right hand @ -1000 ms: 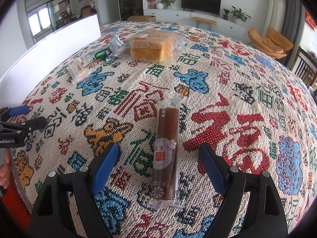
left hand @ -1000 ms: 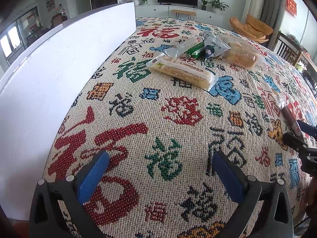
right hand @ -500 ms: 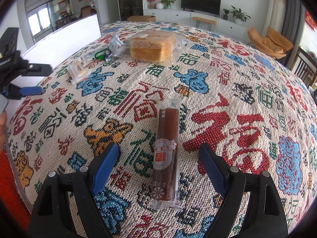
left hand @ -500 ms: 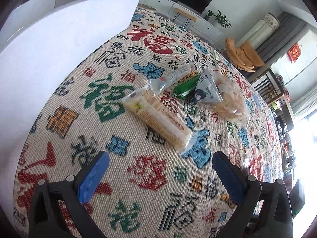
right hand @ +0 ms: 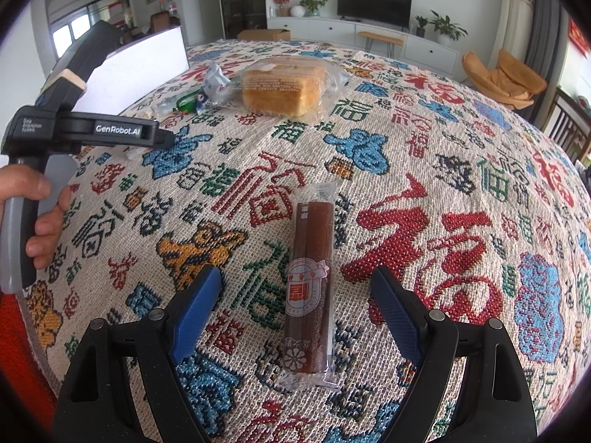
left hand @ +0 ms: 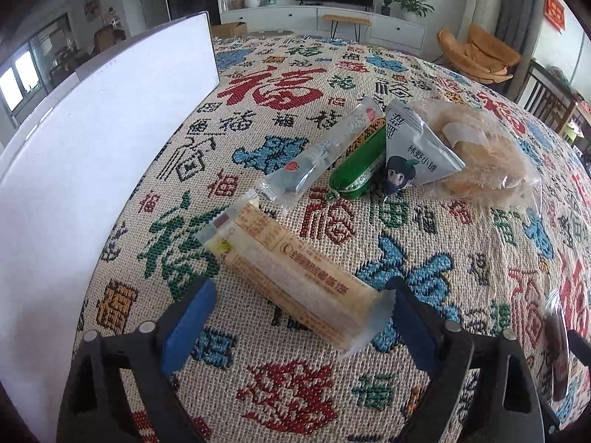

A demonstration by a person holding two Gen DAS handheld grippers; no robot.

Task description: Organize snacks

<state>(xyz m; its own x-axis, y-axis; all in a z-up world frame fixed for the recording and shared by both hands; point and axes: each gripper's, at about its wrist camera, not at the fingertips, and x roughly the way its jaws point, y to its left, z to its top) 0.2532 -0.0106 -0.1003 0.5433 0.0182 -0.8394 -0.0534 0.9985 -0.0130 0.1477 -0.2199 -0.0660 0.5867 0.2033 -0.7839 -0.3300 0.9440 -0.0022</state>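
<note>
My left gripper [left hand: 299,325] is open, its jaws either side of the near end of a long beige cracker pack [left hand: 291,277]. Beyond it lie a clear tube snack [left hand: 325,151], a green sausage [left hand: 360,168], a grey triangular pouch [left hand: 417,147] and a bagged bread loaf [left hand: 484,158]. My right gripper [right hand: 295,306] is open, straddling a brown bar in clear wrap [right hand: 310,288] that lies on the cloth. The bread [right hand: 284,85] and the left gripper's body [right hand: 85,129] also show in the right wrist view.
A patterned woven tablecloth [left hand: 295,85] covers the round table. A tall white board [left hand: 92,140] stands along the left edge. The brown bar [left hand: 554,354] shows at the right edge of the left wrist view. Chairs and a TV cabinet stand beyond.
My left gripper has moved forward across the table and come down over the cracker pack. My right gripper has stayed still over the brown bar.
</note>
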